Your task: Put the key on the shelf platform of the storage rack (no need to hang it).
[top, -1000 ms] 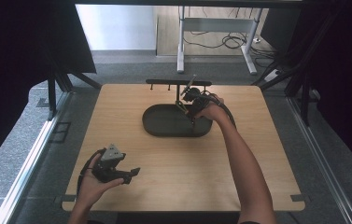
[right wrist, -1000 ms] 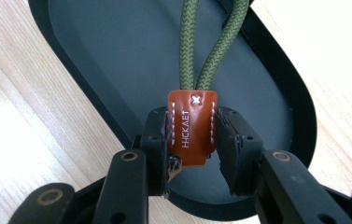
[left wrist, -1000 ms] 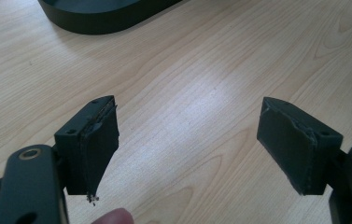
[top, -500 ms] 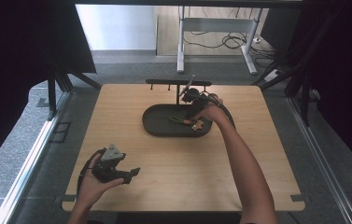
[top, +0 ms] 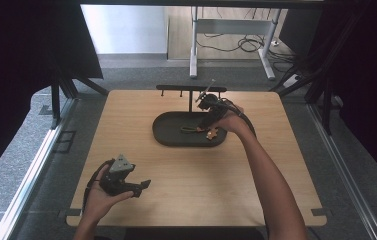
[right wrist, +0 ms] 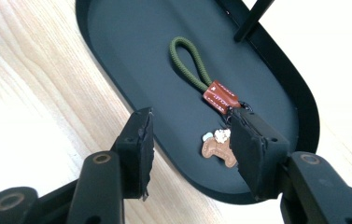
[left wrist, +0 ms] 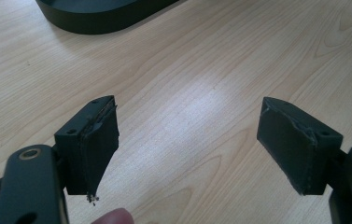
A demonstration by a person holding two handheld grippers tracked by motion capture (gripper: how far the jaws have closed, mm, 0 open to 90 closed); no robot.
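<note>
A keychain point(right wrist: 220, 97) lies flat in the black oval tray point(right wrist: 131, 51): an olive cord loop, a brown leather tab and a small brown charm point(right wrist: 218, 148). My right gripper point(right wrist: 190, 135) hangs open just above the tray's near rim, its right jaw close over the ring beside the tab, with nothing between the jaws. In the high view the right gripper point(top: 210, 131) is over the right end of the tray point(top: 168, 134), and the keychain point(top: 192, 129) rests just left of it. My left gripper point(top: 141, 186) is open and empty near the front left of the table, its jaws point(left wrist: 187, 116) wide apart over bare wood.
A black hook rack point(top: 191, 89) on a thin post point(right wrist: 253, 18) rises from the tray's far edge. The wooden table point(top: 256, 190) has metal brackets at its front corners. Beyond it are grey floor, a desk frame and cables.
My right gripper has come down from beside the rack to the tray's right end, and the keychain now lies in the tray. The left gripper has stayed put.
</note>
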